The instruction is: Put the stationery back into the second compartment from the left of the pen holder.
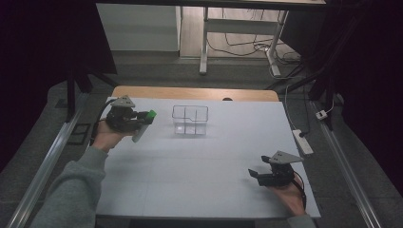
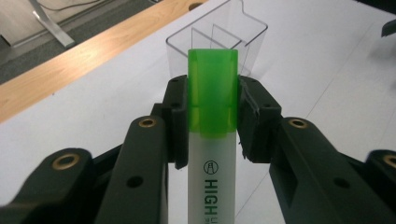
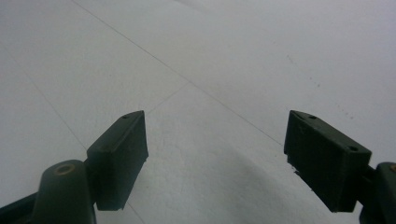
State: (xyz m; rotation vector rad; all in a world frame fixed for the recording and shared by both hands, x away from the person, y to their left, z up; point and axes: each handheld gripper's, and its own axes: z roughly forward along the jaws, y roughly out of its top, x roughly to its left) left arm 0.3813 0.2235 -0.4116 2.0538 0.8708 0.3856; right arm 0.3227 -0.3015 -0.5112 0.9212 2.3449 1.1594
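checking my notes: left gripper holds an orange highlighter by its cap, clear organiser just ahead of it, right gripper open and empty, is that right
Not quite: the highlighter has a green cap and a white body, not orange, as the left gripper view shows. The rest stands: the left gripper clamps it at the cap, the clear organiser sits just ahead, and the right gripper is open and empty.

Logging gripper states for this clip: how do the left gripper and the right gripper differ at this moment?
The left gripper is shut on a highlighter, pads pressing at its green cap; the right gripper stands open with nothing between its jaws. In the high view, the left one is held near the clear organizer, while the right one sits at the table's near right corner. Both are black two-jaw grippers with a grey plate on top.
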